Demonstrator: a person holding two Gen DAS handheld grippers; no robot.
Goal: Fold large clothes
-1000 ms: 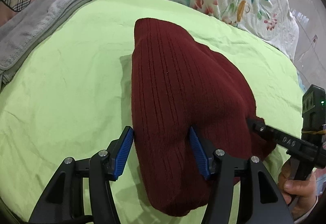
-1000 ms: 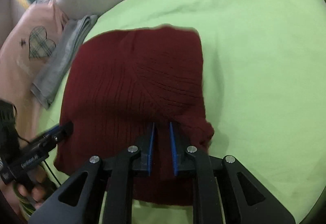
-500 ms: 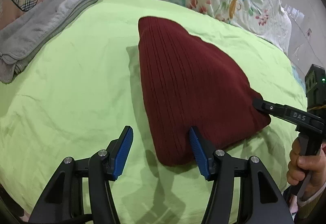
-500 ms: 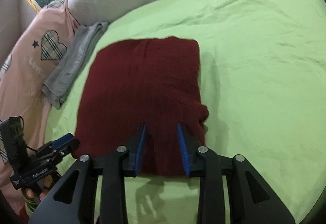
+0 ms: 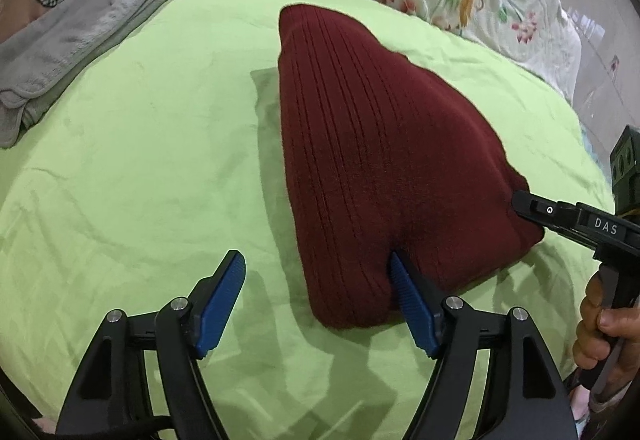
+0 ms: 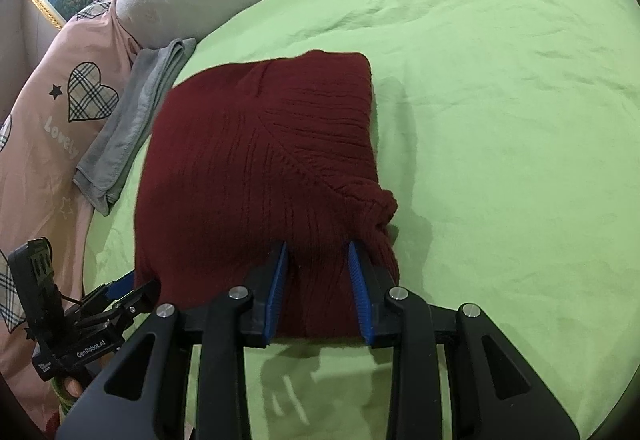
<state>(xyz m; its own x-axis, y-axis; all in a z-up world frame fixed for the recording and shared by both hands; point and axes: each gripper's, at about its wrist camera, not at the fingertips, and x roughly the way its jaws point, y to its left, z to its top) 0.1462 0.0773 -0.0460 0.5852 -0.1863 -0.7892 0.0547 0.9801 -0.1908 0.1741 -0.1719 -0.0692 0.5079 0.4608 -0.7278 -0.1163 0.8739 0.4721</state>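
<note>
Clearly the maroon knit sweater point(image 5: 380, 160) is soft, bulky, floppy (grip doubled edges); left hand-held gripper point(image 5: 316, 296) just widened, released; right hand-held gripper point(image 6: 318, 280) released, straddling its hem.

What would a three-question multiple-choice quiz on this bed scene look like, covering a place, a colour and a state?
1. Where does the grey folded cloth lie?
A. on the sweater
B. at the edge of the green sheet, apart from the sweater
C. in a gripper

2. What colour is the sweater?
A. dark red
B. blue
C. white

3. How does the left gripper stand?
A. clamped shut
B. wide open
C. hidden

Answers:
1 B, green sheet shows between them.
2 A, the knit is plainly dark red.
3 B, its blue pads stand far apart.
</note>
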